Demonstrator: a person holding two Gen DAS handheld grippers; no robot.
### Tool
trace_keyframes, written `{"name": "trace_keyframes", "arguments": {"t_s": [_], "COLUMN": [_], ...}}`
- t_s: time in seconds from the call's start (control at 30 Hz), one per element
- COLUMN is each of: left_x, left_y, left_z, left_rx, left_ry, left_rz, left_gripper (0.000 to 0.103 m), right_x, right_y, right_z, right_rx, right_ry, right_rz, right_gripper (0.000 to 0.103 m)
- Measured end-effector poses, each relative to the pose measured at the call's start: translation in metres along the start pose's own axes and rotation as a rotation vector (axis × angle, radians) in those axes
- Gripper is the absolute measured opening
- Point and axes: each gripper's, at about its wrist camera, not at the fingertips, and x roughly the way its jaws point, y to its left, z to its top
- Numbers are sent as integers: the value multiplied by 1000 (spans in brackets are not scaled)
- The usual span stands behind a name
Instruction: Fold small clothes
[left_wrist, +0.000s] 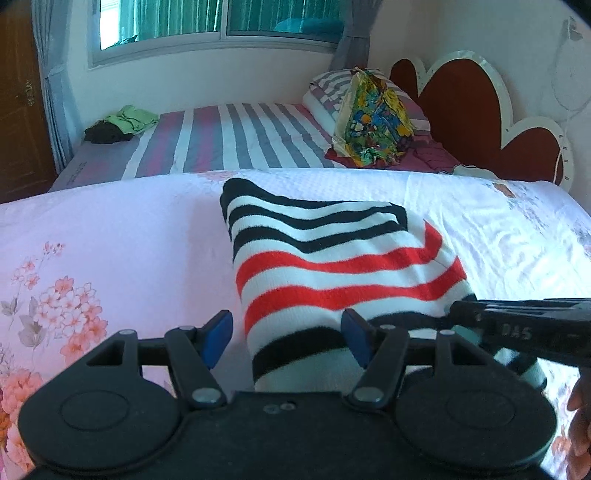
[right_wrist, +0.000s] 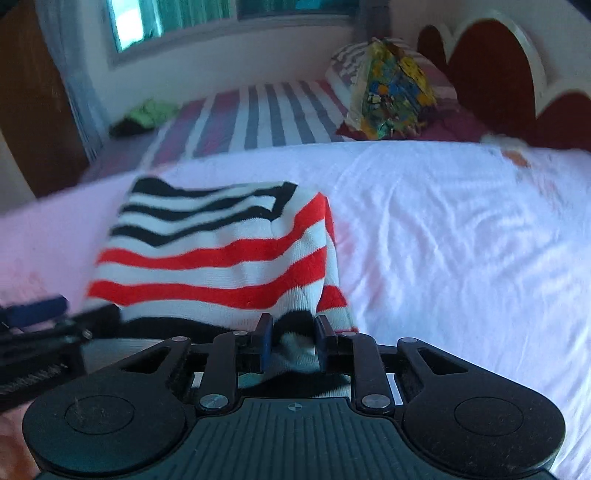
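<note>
A striped knit garment (left_wrist: 325, 266), white with black and red bands, lies folded on the pink floral bedspread (left_wrist: 110, 240). My left gripper (left_wrist: 288, 339) is open, its blue pads either side of the garment's near left edge. My right gripper (right_wrist: 293, 341) is shut on the garment's near right edge (right_wrist: 295, 350). The garment also shows in the right wrist view (right_wrist: 218, 251). The right gripper enters the left wrist view (left_wrist: 517, 328) from the right. The left gripper shows at the left edge of the right wrist view (right_wrist: 37, 314).
Behind lies a striped bed sheet (left_wrist: 229, 140) with a green and dark clothes pile (left_wrist: 122, 123) at its far left. A colourful bag (left_wrist: 376, 122) stands by a striped pillow (left_wrist: 332, 92) and a red headboard (left_wrist: 480, 103). A window is on the far wall.
</note>
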Motion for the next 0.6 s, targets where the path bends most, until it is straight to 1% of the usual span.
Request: {"name": "trace_keyframes", "arguments": {"t_s": [0.07,0.1,0.17,0.23,0.33,0.4,0.47,0.53,0.6], "left_x": [-2,-4,-8,-11,-11,-8,-4,-2,-3], "left_y": [1,3,7,11,15,13,12,9,7], "left_z": [-2,-3,-7,-10,-16,-21,-25,-27,-30], "left_rx": [-3,-22,-63,-88,-90,-91,-107,-124,-144], "left_ry": [-6,-10,-4,-3,-12,-9,5,17,14], "left_rz": [-8,-12,-33,-47,-74,-84,-96,-104,-99], "left_gripper": [64,64,64,67,67,69,69,69,69], "right_x": [-8,-12,-18,-22,-23,-19,-12,-9,-10], "right_y": [-6,-11,-23,-36,-50,-53,-55,-51,-51], "right_z": [-5,-8,-12,-14,-9,-9,-10,-14,-13], "right_rx": [11,29,82,113,140,140,107,50,29], "right_ry": [-14,-19,-17,-21,-9,2,13,13,21], "right_rz": [33,59,132,183,275,254,259,259,298], "right_gripper": [23,23,23,24,28,42,43,42,22]}}
